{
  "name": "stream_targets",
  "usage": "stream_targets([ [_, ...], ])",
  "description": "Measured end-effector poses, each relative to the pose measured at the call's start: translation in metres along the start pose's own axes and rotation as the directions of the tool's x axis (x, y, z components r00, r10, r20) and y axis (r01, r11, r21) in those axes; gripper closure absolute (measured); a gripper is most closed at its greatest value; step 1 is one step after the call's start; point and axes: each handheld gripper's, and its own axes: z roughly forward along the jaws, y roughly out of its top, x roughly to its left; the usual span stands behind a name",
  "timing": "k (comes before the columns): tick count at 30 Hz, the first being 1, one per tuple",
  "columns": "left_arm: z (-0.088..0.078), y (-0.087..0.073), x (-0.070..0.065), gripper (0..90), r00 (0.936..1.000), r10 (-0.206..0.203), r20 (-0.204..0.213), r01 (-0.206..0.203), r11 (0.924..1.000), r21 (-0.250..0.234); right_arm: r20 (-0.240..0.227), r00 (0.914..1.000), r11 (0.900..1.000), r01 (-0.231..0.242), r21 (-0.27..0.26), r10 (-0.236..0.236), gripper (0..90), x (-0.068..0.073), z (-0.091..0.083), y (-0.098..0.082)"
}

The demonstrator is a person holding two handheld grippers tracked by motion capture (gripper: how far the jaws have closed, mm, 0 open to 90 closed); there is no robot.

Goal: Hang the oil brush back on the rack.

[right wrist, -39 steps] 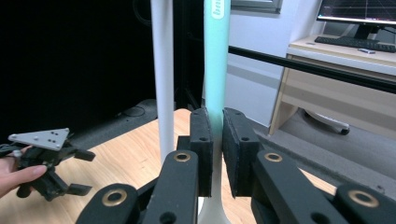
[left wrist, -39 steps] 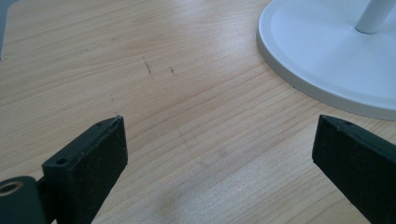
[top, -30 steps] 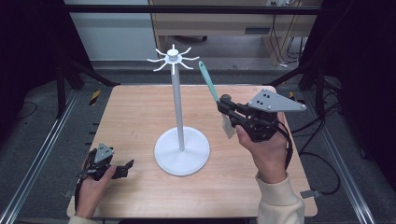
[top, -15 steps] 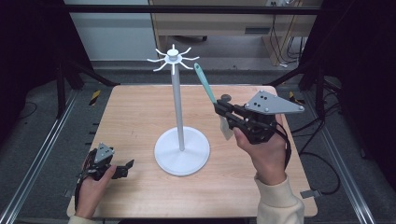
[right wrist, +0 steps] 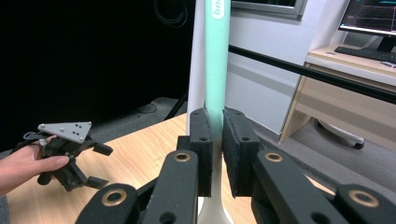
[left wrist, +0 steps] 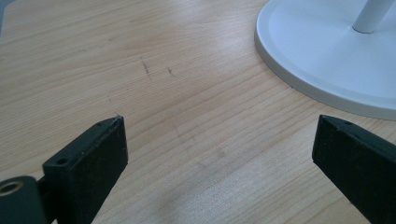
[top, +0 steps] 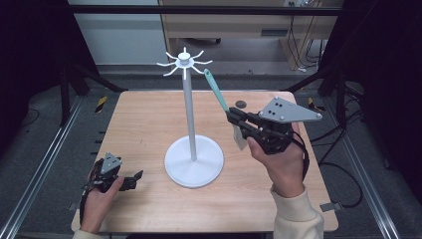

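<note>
A white stand [top: 188,114] with a round base [top: 194,162] and a ring of hooks [top: 184,62] at its top stands mid-table. My right gripper [top: 233,118] hovers to its right, shut on a spatula. The spatula's teal handle [top: 215,89] slants up and left toward the hooks, and its white blade [top: 240,138] hangs below the jaws. In the right gripper view the handle [right wrist: 217,56] rises from the closed pads of my right gripper [right wrist: 217,126], with the stand's pole [right wrist: 196,70] just behind. My left gripper [top: 134,179] rests open at the front left of the table, and it [left wrist: 215,140] faces the base [left wrist: 327,56].
A small dark disc [top: 241,103] lies on the wooden table [top: 139,124] behind my right gripper. Black frame rails run along both sides of the table. A desk with a monitor [right wrist: 371,18] stands beyond the far edge.
The spatula's handle tip has edged slightly left, closer to the stand's hooks. The left hand has stayed still.
</note>
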Motion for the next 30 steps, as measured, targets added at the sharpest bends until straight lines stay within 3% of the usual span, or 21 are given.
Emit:
stream_targets([
  [30, 0.0, 0.0, 0.0, 3.0, 1.0, 0.003, 0.0, -0.003, 1.0, 0.005, -0.006, 0.9999, 1.0, -0.009, 0.025, 0.009, 82.9, 0.001, 0.018, 0.0],
])
